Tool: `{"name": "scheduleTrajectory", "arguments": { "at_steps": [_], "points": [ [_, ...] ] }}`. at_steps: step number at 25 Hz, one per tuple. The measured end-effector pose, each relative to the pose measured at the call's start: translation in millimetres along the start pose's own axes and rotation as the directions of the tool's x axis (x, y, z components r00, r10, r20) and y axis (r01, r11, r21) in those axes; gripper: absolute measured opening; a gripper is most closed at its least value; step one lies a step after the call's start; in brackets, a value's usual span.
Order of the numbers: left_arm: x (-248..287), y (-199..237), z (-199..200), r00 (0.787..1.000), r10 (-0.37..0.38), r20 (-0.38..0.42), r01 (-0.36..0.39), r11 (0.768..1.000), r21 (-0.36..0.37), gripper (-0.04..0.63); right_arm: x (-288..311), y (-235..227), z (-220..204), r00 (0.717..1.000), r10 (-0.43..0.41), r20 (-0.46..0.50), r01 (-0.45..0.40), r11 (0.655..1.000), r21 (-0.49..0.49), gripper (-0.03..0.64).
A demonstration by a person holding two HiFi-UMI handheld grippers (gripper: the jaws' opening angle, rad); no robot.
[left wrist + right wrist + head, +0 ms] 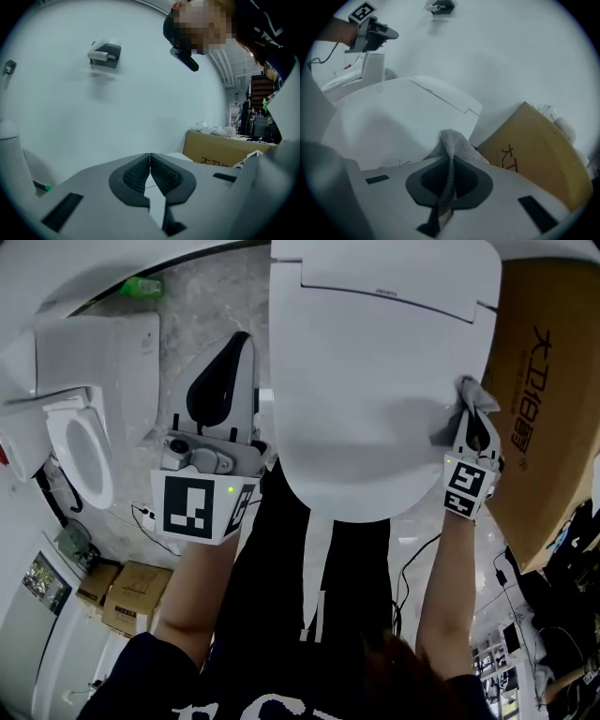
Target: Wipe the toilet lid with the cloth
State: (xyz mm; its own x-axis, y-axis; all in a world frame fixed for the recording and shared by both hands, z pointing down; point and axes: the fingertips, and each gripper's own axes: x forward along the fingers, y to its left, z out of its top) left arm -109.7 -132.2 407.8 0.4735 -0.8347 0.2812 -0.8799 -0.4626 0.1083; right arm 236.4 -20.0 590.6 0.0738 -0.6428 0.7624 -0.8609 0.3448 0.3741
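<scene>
A closed white toilet lid (375, 381) fills the middle of the head view and lies ahead in the right gripper view (398, 117). My right gripper (475, 423) is shut on a grey cloth (464, 409), which rests against the lid's right edge. In the right gripper view the cloth (452, 150) sticks up from between the pinched jaws (450, 185). My left gripper (225, 381) hovers off the lid's left side, jaws shut with nothing in them (150, 176), pointing at a white wall.
A brown cardboard box (544, 399) with printed characters stands close to the lid's right side. A second white toilet (80, 442) sits at the left, small cartons (127, 596) below it. A green object (141, 285) lies on the floor at the back. A grey fixture (105, 54) hangs on the wall.
</scene>
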Motion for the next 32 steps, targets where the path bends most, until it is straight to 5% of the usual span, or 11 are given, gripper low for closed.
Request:
{"name": "scheduleTrajectory", "arguments": {
  "at_steps": [11, 21, 27, 32],
  "points": [
    [-12, 6, -2, 1.000, 0.023, 0.004, -0.023, 1.000, 0.000, 0.021, -11, 95, 58, 0.987, 0.124, 0.105, -0.126, 0.992, 0.018, 0.023],
    [-29, 17, -7, 0.998, 0.061, 0.005, -0.061, 0.998, -0.011, 0.021, -7, 199, 141, 0.924, 0.307, 0.226, -0.298, 0.952, -0.075, 0.023],
    [-32, 17, -9, 0.998, 0.067, 0.003, -0.067, 0.998, -0.012, 0.021, -12, 252, 174, 0.865, 0.442, 0.237, -0.406, 0.894, -0.187, 0.025],
    [-30, 14, -11, 0.998, 0.065, -0.001, -0.065, 0.998, -0.013, 0.021, -29, 301, 182, 0.791, 0.577, 0.204, -0.509, 0.805, -0.304, 0.025]
  ]
}}
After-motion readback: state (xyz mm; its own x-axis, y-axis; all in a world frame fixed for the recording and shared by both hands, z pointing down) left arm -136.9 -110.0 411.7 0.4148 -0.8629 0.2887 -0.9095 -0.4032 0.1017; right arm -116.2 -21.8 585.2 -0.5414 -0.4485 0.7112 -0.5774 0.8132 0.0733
